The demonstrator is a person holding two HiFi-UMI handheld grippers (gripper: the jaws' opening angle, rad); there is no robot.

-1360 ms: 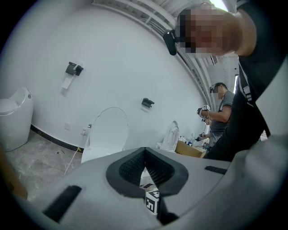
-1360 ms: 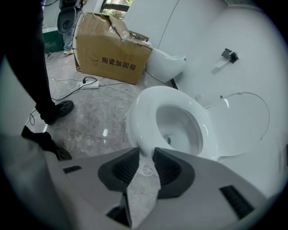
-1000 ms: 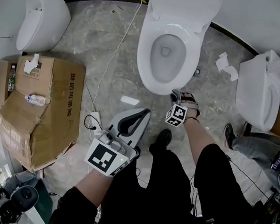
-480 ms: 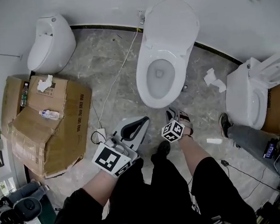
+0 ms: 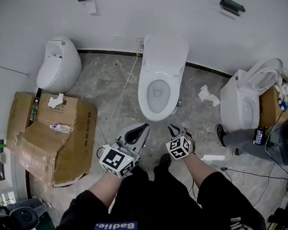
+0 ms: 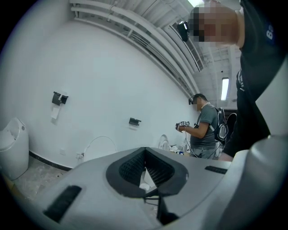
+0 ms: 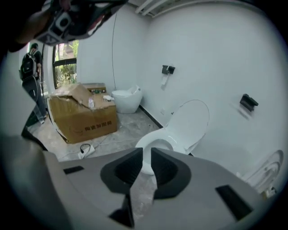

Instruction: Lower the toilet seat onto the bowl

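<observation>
Two claws, both empty: the left claw is shut, the right claw narrowly apart and closing.

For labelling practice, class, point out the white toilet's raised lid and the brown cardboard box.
White toilet's raised lid [image 5: 165, 50]: head view, middle of the lid.
Brown cardboard box [image 5: 73, 150]: head view, broad side panel.

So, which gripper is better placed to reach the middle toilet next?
Right, I think. The right gripper looks straight at the toilet, with the bowl framed between its closing, empty jaws. The left gripper is shut, and its jaws aim beside the toilet at the wall.
</observation>
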